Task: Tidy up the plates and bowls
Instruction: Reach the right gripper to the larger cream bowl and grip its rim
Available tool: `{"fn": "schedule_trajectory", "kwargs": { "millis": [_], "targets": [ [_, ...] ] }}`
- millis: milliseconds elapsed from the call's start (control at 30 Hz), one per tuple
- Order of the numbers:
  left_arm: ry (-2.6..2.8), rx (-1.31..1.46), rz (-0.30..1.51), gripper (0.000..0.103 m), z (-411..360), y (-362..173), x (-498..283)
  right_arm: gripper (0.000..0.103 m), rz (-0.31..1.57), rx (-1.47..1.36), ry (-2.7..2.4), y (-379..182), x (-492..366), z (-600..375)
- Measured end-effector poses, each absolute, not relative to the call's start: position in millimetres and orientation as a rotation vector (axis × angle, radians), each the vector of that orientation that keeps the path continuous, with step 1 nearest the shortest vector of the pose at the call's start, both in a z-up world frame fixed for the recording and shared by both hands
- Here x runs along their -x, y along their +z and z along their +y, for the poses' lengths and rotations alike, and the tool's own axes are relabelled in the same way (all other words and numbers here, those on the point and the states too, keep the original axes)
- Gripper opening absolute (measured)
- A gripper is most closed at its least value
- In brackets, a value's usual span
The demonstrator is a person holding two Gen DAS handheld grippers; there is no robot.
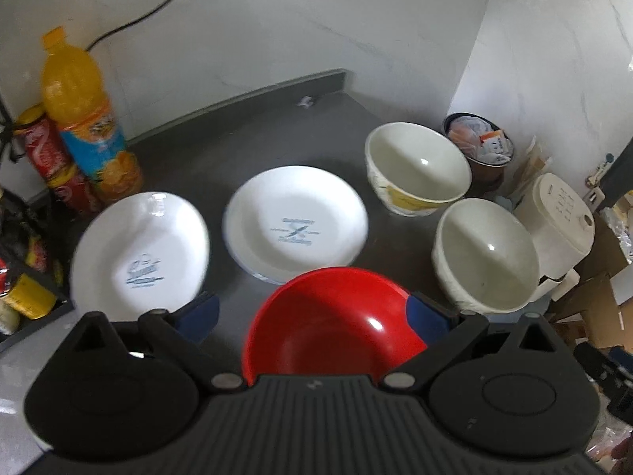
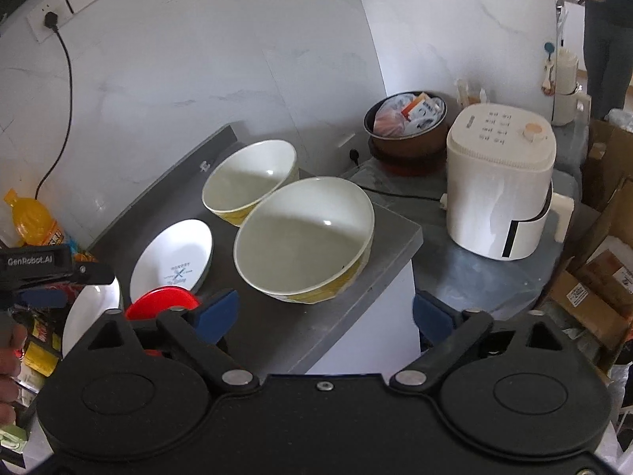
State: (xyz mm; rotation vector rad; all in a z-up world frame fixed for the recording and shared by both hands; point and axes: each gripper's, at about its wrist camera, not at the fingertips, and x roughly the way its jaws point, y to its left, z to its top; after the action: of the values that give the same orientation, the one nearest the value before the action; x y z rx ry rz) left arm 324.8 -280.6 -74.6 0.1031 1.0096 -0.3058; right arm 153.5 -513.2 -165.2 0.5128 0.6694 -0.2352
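You're working over the grey counter (image 1: 253,134), and nothing's sorted yet as far as I can judge: no stack visible, every dish is sitting separate, so the whole grouping job is still ahead of you.

Count, biggest first: 2 cream bowls w/ yellow print, the near cream bowl (image 2: 304,237) by the counter's right edge and the far cream bowl (image 2: 251,180) just behind it, rims near each other, can't tell if touching. Then 2 white plates, the left plate (image 1: 138,249) and the middle plate (image 1: 296,221), side by side w/ a gap of counter between. Then 1 red bowl (image 1: 336,324), nearest to you, its far rim overlapping the middle plate's near edge in view; can't tell whether it's resting on it.

Left gripper (image 1: 314,312) is hanging over that red bowl w/ its fingers spread wide and pinching nothing, blue pads clear of the rim either side. Right gripper (image 2: 326,312) is also spread, empty, pointing at the near cream bowl but short of it.

So you're lining up, I'd say: bowls w/ bowls, plate onto plate, 5 pieces left to place.
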Motion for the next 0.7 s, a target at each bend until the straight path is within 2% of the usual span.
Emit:
{"fn": "schedule_trajectory", "kwargs": {
  "millis": [133,200,400,500,567,700],
  "targets": [
    [-0.326,-0.114,1.004,0.099,-302.1,-82.9,-331.8,0.087,0.673,-0.569,-0.214,-176.6,-162.5,-528.5],
    [-0.336,-0.110,1.010,0.097,-312.7,-87.1,-336.0,0.079,0.677,-0.606,-0.197,-183.1,-168.0,-535.9],
    [-0.387,-0.068,1.044,0.073,-338.7,-98.7,-350.6,0.063,0.711,-0.646,-0.172,-202.2,-190.6,-550.5],
    [-0.401,-0.073,1.062,0.062,-354.7,-108.2,-358.8,0.061,0.729,-0.650,-0.160,-211.2,-203.8,-556.4],
    [-0.404,-0.074,1.077,0.059,-364.7,-115.2,-363.3,0.059,0.727,-0.640,-0.152,-214.4,-211.2,-559.6],
    [-0.416,-0.067,1.100,0.054,-381.4,-126.9,-371.3,0.047,0.749,-0.666,-0.148,-223.6,-223.2,-568.5]
  ]
}}
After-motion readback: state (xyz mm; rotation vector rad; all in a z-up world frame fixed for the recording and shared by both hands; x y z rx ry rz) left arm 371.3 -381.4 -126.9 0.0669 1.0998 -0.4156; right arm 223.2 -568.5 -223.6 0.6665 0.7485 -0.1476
